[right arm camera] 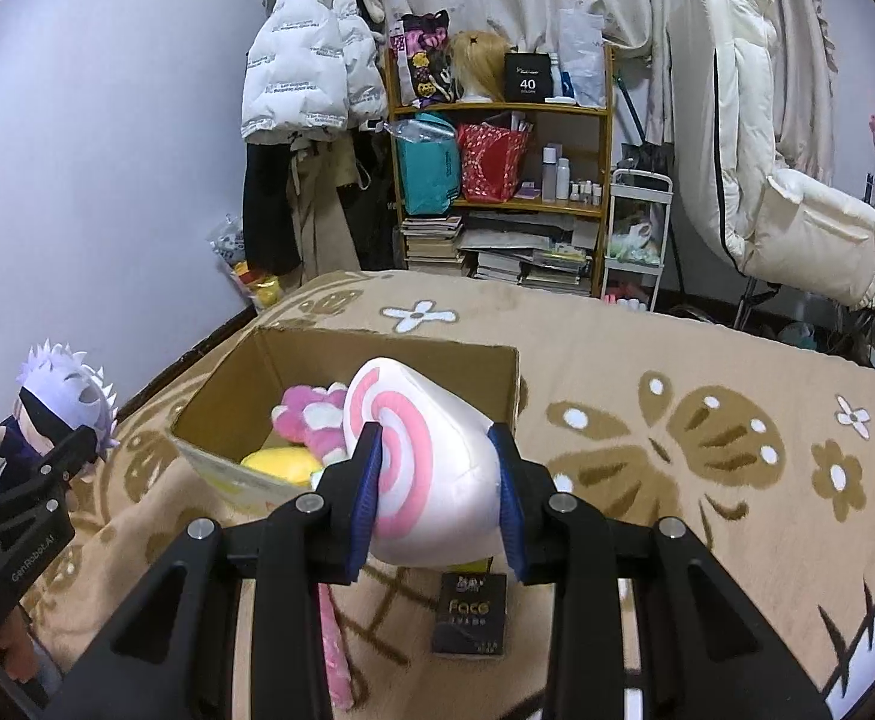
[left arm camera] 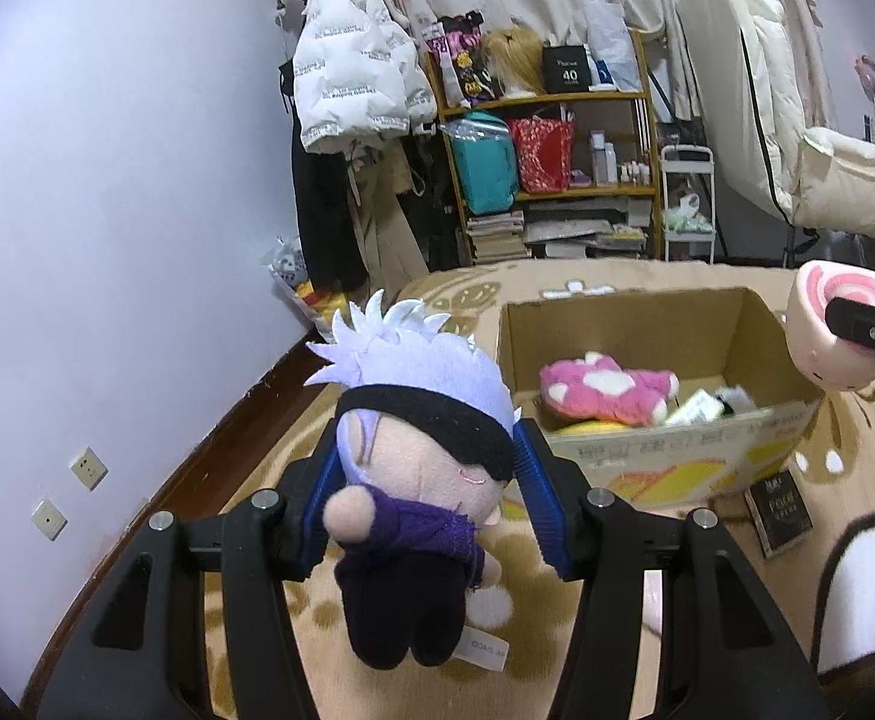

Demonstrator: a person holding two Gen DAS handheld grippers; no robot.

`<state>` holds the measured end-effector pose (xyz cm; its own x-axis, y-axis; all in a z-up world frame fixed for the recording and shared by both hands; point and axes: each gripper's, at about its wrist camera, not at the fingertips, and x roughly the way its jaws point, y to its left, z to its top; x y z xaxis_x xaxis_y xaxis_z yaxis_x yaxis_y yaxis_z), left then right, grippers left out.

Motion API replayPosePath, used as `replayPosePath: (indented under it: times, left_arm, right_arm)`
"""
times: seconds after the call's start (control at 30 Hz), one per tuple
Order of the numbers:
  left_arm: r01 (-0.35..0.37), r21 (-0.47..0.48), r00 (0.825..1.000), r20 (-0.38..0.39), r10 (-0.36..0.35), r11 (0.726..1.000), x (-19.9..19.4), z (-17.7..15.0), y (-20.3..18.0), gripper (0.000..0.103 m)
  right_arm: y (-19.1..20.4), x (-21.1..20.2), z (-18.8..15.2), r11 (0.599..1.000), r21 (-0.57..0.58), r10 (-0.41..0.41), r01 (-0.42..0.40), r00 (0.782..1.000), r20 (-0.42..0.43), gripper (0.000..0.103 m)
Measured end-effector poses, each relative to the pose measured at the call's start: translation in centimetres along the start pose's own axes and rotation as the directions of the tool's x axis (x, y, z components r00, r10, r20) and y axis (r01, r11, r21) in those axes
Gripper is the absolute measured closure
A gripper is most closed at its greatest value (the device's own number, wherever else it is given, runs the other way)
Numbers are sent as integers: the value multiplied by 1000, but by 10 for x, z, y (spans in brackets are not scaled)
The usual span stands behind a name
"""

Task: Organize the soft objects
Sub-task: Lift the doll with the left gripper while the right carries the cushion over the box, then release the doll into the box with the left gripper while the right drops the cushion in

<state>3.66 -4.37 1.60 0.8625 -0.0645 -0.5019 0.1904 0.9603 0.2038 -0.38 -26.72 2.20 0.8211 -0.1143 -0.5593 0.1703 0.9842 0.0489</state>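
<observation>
Cardboard box (right arm camera: 341,420) stands open on the patterned blanket (right arm camera: 707,360), ahead of and below both my grippers. My left gripper (left arm camera: 431,504) is clamped on the head of a white-haired doll (left arm camera: 419,420), its dark body hanging down, long axis near vertical; the box lies forward and to its right. My right gripper (right arm camera: 437,480) is clamped on a pink-swirl roll plush (right arm camera: 431,468), held just at the box's near rim, so I judge this hand the nearer to release. Inside the box: a pink spotted plush (right arm camera: 311,420) and a yellow plush (right arm camera: 281,462). A small dark carton (right arm camera: 467,612) lies on the blanket beside the box.
</observation>
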Motion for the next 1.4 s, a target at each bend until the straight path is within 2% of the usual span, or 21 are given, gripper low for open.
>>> replayPosePath:
  times: [0.13, 0.23, 0.4, 0.7, 1.07, 1.23, 1.4]
  left_arm:
    - [8, -22, 1000, 12, -8, 1000, 13, 9, -1, 49]
    - [-18, -52, 999, 48, 21, 998, 19, 17, -1, 49]
    - [-5, -57, 998, 61, 8, 998, 31, 28, -1, 49]
    - [31, -46, 997, 66, -27, 998, 51, 45, -2, 49]
    - [104, 4, 994, 19, -104, 995, 73, 41, -24, 49]
    - [175, 30, 984, -21, -175, 984, 79, 35, -40, 49]
    - [208, 71, 978, -42, -205, 976, 80, 33, -56, 49]
  right_arm:
    - [0, 9, 3, 1000, 5, -18, 18, 1000, 19, 67]
    - [1, 15, 5, 1000, 3, -23, 23, 999, 31, 67]
    - [2, 28, 8, 1000, -12, -24, 24, 998, 50, 67]
    - [10, 58, 9, 998, -51, -28, 30, 999, 24, 66]
    - [7, 81, 6, 999, -35, -5, 5, 1000, -2, 64]
    - [2, 84, 6, 1000, -5, 25, -25, 1000, -13, 62]
    - [-4, 83, 6, 998, 28, 50, -49, 999, -22, 58]
